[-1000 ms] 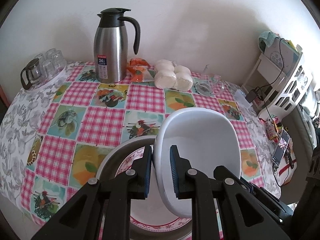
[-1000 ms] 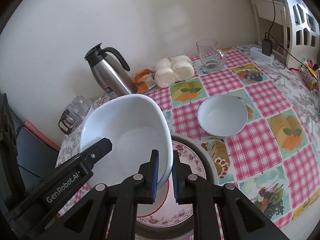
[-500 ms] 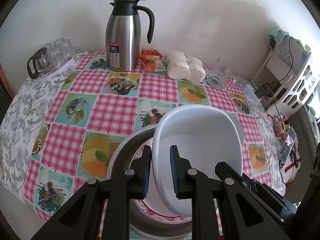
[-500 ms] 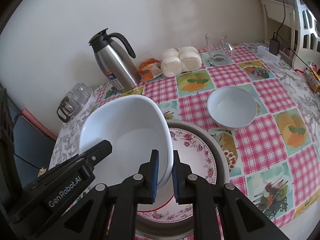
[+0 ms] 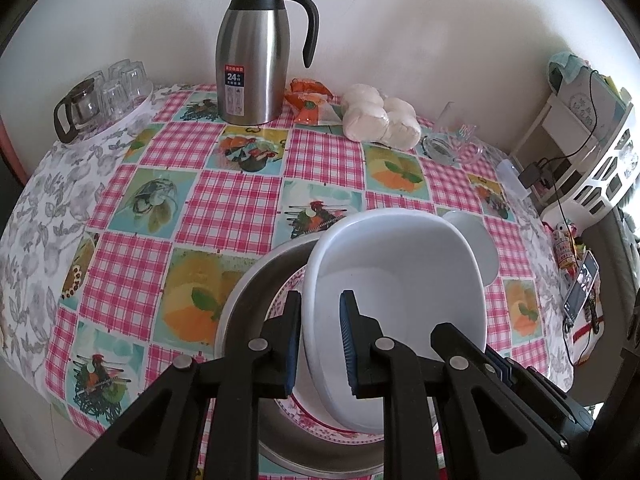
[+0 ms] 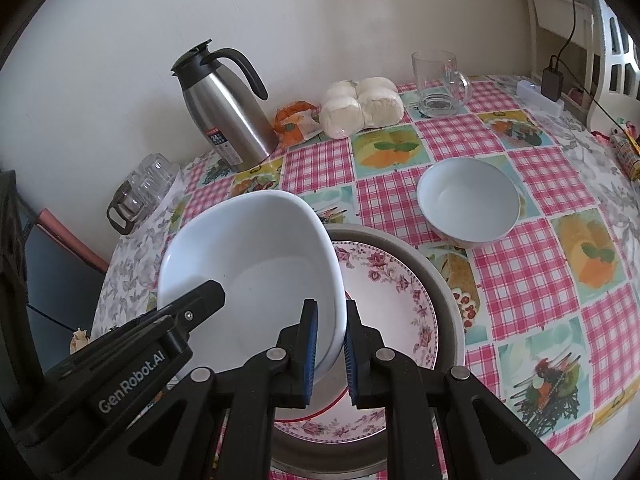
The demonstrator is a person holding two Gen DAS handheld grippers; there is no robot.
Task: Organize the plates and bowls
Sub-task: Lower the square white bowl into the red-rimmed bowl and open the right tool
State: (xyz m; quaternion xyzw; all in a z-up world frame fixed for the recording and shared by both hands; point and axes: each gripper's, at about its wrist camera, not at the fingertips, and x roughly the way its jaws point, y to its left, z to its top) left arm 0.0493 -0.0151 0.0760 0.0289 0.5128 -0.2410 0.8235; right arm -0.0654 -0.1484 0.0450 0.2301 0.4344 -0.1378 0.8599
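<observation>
Now the white dish [image 5: 400, 280], a deep one with rounded corners, is hanging tilted over the flowered plate [image 6: 392, 304], which is lying inside a metal basin [image 6: 444, 280] on the checked tablecloth [image 5: 236, 204]. Whether its low edge is already touching the plate I cannot tell. Both grippers are carrying it by opposite sides of the rim: the left gripper [image 5: 320, 340] is pinching the rim on its side, one pad inside and one outside, jaws nearly closed on the thin wall; the right gripper [image 6: 330, 346] is doing the same on the other side, clamped just as narrowly.

By my reading, the step in hand is nesting the dish onto the plate in the basin, and it is close to done. The next move calls for levelling the dish, setting it down centred on the plate, then opening both sets of jaws together so it is not tipping to one side.

A smaller bowl [image 6: 470, 200] is waiting just beside the basin and looks to be the next piece. Further back a steel jug [image 5: 252, 56], wrapped buns [image 5: 380, 120], a glass mug [image 6: 438, 82] and a cluster of glasses [image 5: 104, 96] are standing along the wall, well apart from the work.
</observation>
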